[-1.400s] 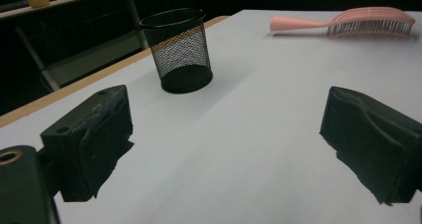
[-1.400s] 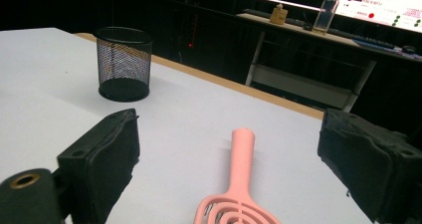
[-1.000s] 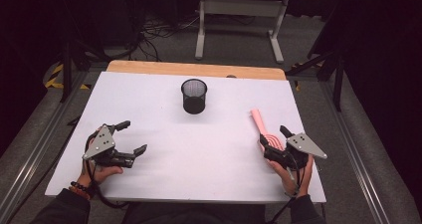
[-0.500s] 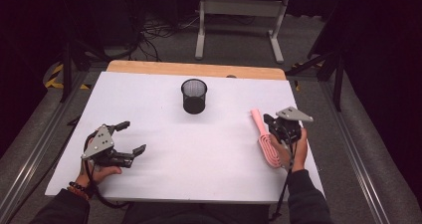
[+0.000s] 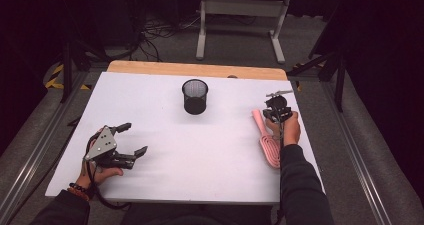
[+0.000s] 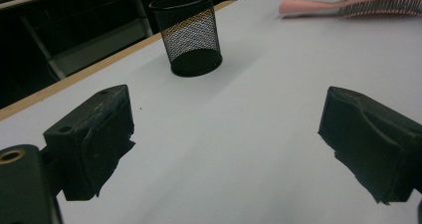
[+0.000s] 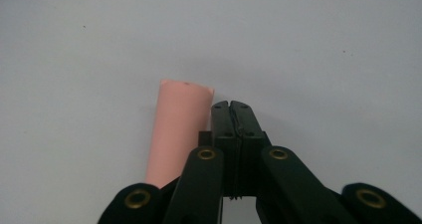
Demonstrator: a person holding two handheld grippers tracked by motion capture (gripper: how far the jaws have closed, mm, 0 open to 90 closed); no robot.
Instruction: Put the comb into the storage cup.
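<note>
The pink hairbrush (image 5: 266, 141) lies flat near the right edge of the white table (image 5: 210, 185), its long axis running roughly away from the person: the plain, rounded handle end points toward the far side, the wider oval bristle head toward the near edge. In the left gripper view the brush (image 6: 358, 4) looks like smooth moulded plastic, with rows of fine bristles along its head. In the right gripper view the handle end (image 7: 178, 129) is a blunt, matte pink bar lying just to the left of the pads.

The right gripper (image 7: 237, 115) has its two black jaws pressed flat together with nothing between them, tips beside the handle end; whether they touch it I cannot tell. The left gripper (image 5: 134, 139) rests at the table's near left, jaws spread wide and empty, its worn, scuffed black pads (image 6: 102, 134) over bare tabletop.

A black wire-mesh pen cup (image 5: 195, 96), cylindrical and slightly tapered, stands upright toward the far middle, well apart from the brush
</note>
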